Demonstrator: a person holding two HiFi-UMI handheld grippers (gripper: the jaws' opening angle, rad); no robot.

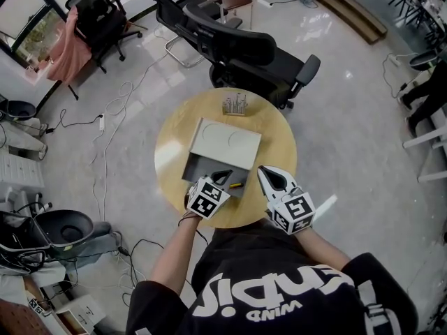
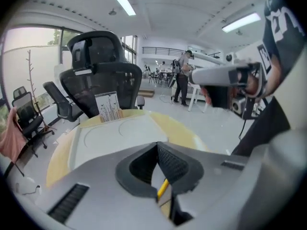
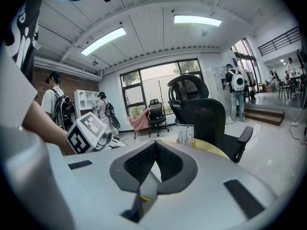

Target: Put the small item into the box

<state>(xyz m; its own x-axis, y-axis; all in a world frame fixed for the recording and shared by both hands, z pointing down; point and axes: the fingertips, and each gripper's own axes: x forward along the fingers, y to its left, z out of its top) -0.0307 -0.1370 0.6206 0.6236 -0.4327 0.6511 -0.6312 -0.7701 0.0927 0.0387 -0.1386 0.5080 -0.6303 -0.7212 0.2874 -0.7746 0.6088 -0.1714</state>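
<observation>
Two hand-held grippers hovered low over the round desk (image 1: 279,142). The left hand-held gripper (image 1: 222,178) and the right hand-held gripper (image 1: 268,175) both had their jaws pressed together, pinching nothing. The small yellow item (image 1: 236,185) lay between them at the front right corner of the grey box (image 1: 201,166), seemingly inside. The lid (image 1: 225,142) lay flat behind, probably to leave the box reachable.
</observation>
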